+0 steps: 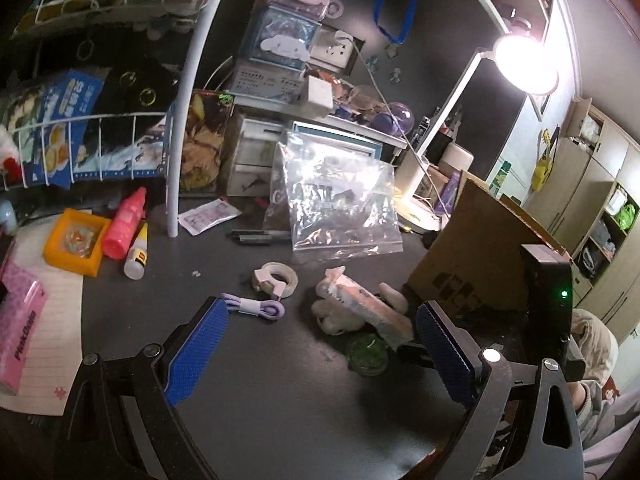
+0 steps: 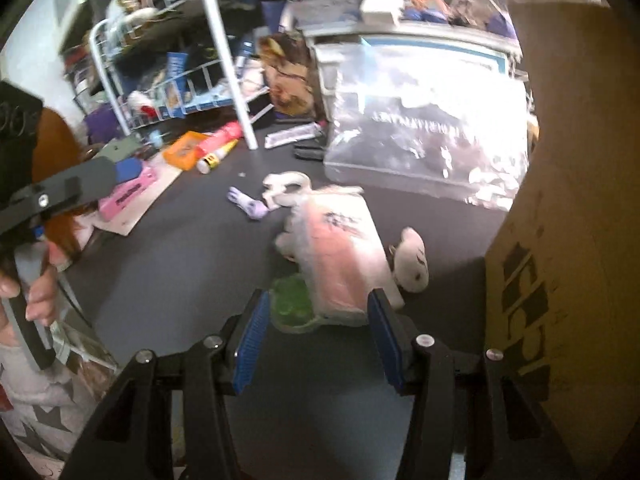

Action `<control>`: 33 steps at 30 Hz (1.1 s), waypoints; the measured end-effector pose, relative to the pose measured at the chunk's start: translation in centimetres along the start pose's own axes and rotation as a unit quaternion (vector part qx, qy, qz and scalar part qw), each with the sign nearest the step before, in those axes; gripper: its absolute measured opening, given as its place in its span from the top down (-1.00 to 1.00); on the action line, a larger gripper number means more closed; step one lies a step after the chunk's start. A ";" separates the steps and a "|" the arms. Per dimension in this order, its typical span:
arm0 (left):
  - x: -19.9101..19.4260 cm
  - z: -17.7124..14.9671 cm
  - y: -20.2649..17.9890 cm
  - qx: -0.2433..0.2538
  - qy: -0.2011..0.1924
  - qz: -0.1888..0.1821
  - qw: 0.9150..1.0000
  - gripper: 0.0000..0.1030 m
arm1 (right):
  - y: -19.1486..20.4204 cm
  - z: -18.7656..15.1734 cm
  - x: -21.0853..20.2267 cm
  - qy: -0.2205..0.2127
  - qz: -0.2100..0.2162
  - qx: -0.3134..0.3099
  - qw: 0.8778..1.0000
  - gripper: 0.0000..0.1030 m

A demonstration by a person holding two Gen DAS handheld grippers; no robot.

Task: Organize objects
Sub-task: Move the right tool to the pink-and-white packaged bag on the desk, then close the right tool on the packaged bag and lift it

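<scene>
A pink packet in clear wrap (image 1: 370, 308) lies on the dark desk on top of a white plush toy (image 1: 334, 316). A green round lid (image 1: 367, 354) sits just in front of it. My left gripper (image 1: 320, 344) is open and empty, low over the desk. A purple cable (image 1: 256, 306) and a tape roll (image 1: 276, 278) lie by its left finger. My right gripper (image 2: 318, 332) is open, its blue pads on either side of the near end of the pink packet (image 2: 340, 264) and the green lid (image 2: 290, 302), touching neither. The plush's head (image 2: 414, 260) pokes out to the right.
A cardboard box (image 1: 476, 248) stands at the right, close to my right gripper (image 2: 568, 240). A clear zip bag (image 1: 340, 208) lies behind the packet. An orange tray (image 1: 76, 244), pink bottle (image 1: 126, 224) and glue bottle (image 1: 136, 256) are at the left. A white wire shelf (image 1: 100, 148) and a lamp (image 1: 524, 60) stand behind.
</scene>
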State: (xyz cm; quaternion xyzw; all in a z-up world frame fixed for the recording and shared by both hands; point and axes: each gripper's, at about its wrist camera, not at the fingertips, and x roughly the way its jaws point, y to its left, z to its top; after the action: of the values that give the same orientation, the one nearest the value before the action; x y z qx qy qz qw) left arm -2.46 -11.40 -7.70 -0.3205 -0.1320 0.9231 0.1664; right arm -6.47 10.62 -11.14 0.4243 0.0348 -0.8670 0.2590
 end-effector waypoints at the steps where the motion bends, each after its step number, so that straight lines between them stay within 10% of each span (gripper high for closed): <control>1: 0.1 0.0 0.2 -0.001 0.002 0.000 1.000 -0.85 | -0.3 0.0 0.3 0.005 0.000 0.005 1.000 0.07; 22: 1.3 -0.4 1.8 -0.017 0.016 -0.003 1.000 -0.85 | -1.7 0.7 3.6 0.026 0.012 0.050 0.998 -0.26; 33: 1.0 -0.7 1.8 -0.020 0.016 -0.002 1.000 -0.85 | -0.8 0.6 2.9 0.012 0.022 0.041 0.999 0.30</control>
State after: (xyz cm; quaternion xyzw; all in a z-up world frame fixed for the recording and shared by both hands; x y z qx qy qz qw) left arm -3.19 -12.60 -9.40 -0.3386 -0.1486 0.9146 0.1639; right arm -8.77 9.96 -13.10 0.4456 -0.0064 -0.8567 0.2599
